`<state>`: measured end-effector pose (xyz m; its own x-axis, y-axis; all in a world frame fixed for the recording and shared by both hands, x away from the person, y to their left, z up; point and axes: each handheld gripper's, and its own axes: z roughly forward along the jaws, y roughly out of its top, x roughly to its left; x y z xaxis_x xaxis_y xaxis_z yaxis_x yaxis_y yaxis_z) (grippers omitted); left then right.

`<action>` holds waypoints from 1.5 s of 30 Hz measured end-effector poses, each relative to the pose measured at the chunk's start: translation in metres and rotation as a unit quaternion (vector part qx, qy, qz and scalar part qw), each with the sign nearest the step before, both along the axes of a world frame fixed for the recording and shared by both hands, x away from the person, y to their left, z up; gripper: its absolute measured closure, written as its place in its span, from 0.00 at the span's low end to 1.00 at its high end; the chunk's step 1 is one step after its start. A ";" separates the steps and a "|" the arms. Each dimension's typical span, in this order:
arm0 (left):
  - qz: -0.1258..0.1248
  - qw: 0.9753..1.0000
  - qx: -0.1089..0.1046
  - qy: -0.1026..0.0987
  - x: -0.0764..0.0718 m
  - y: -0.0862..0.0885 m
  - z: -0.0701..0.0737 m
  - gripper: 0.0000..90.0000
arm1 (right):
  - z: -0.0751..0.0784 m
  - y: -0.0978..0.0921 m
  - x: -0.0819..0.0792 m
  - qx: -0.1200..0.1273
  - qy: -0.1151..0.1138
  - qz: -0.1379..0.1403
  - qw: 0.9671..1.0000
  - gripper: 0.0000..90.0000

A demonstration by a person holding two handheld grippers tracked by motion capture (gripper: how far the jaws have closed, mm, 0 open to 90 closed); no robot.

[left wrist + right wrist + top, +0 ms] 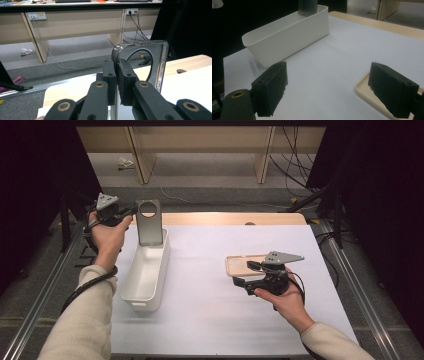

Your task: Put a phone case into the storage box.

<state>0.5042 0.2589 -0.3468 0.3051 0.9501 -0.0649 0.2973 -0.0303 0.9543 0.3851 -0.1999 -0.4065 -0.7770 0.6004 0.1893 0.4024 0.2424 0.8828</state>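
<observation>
Pinching the dark grey glossy phone case with the round camera cut-out (pixel 149 221) by one side edge, the left gripper (pixel 131 211) holds it upright, its lower end dipping into the far end of the white oblong plastic bin (pixel 146 275) just below and beyond the jaws. In the left gripper view the jaws are pressed together on only a narrow strip of the case (pixel 147 65) near its top corner, most of it hanging free to the side of the pads. That, I judge, is the main risk: a thin, slick shell held off-centre can pivot or slip out, and if it swings it may catch the bin's rim and land on the pale table sheet (pixel 210 320) instead of inside. Letting go while the case stands this tall could also make it topple over the low wall. The right gripper (pixel 250 270) sits with its jaws spread wide, nothing between them, hovering over the near edge of the beige phone case lying flat (pixel 239 265); in the right gripper view one pad is over that case's corner (pixel 367 93). A closing squeeze here might push the flat case along the sheet rather than lift it, since its edge lies low against the surface.
</observation>
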 end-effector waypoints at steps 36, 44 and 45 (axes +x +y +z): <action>-0.001 1.000 0.018 0.025 0.018 -0.004 -0.017 0.94 | -0.001 0.000 0.001 -0.003 0.003 0.001 1.000 0.18; 0.001 0.999 0.021 0.031 0.020 -0.005 -0.023 0.94 | -0.001 0.000 0.001 -0.003 0.001 0.002 1.000 0.18; 0.001 0.999 0.021 0.033 0.021 -0.006 -0.023 0.94 | -0.001 0.000 0.001 -0.003 0.002 0.002 1.000 0.18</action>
<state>0.5250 0.2534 -0.3702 0.2988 0.9532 -0.0448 0.3593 -0.0689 0.9307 0.3858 -0.1995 -0.4078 -0.7782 0.5990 0.1885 0.4044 0.2484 0.8802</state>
